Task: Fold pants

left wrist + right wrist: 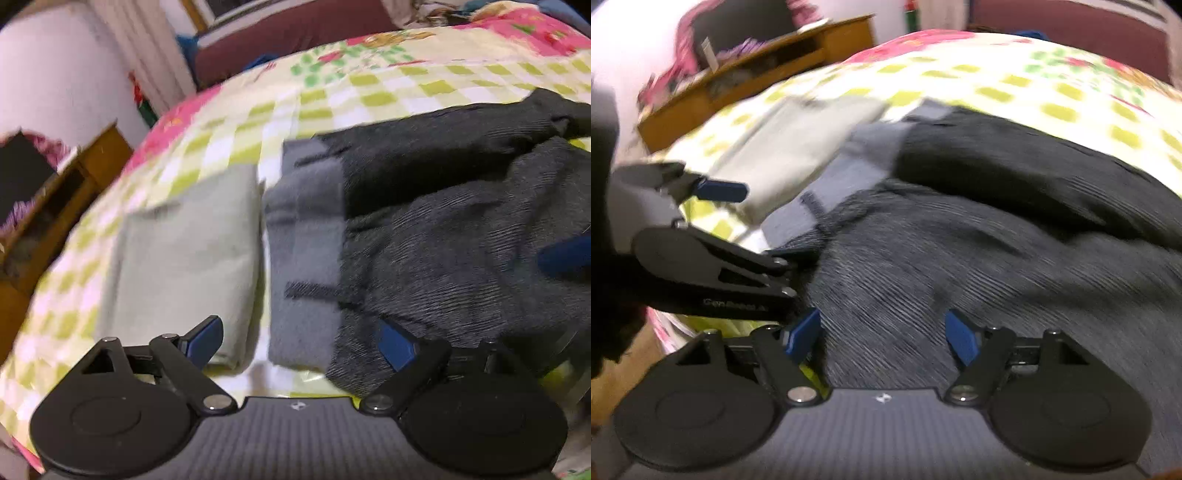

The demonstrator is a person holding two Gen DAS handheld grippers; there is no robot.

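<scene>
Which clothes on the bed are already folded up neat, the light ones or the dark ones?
The pale green ones. They lie as a flat, tidy rectangle, while the dark grey pants beside them are rumpled and spread out.

Both views were smeared with motion. The pants (pixel 461 236) ran off the right edge, legs unseen. The left gripper (pixel 757 225) hid bedspread (pixel 997 74) beneath it; desk (pixel 757 70) clutter was unreadable.

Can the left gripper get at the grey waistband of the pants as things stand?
Probably yes: the left gripper is open right at the waistband edge, with nothing on it. The folded pale cloth lies just beside.
</scene>
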